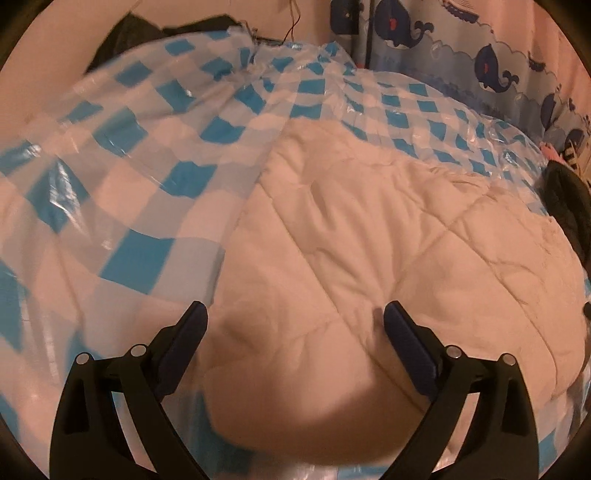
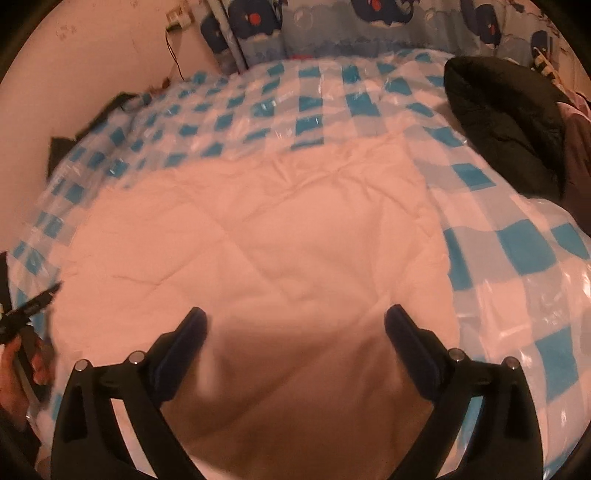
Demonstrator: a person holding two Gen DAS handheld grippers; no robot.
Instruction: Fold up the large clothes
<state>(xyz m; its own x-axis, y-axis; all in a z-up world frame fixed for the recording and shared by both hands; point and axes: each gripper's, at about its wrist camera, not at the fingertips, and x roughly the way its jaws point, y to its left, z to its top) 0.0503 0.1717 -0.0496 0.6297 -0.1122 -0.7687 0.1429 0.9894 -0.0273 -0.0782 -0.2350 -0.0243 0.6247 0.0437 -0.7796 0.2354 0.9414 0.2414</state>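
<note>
A large white quilted garment [image 1: 369, 236] [image 2: 258, 240] lies spread flat on a blue-and-white checked plastic sheet [image 1: 129, 155] [image 2: 517, 258]. My left gripper [image 1: 295, 314] hovers open just above the garment's near part, with nothing between its fingers. My right gripper [image 2: 295, 317] is also open and empty, above the garment's near middle. At the far left of the right wrist view, a hand holds the left gripper [image 2: 27, 310] beside the garment's left edge.
A black padded garment [image 2: 506, 125] [image 1: 565, 206] lies at the right of the sheet. A whale-print curtain [image 1: 461, 48] [image 2: 332, 33] hangs behind. A pale wall [image 2: 92, 66] with a hanging cord stands at the left, with dark cloth [image 1: 129, 33] at its foot.
</note>
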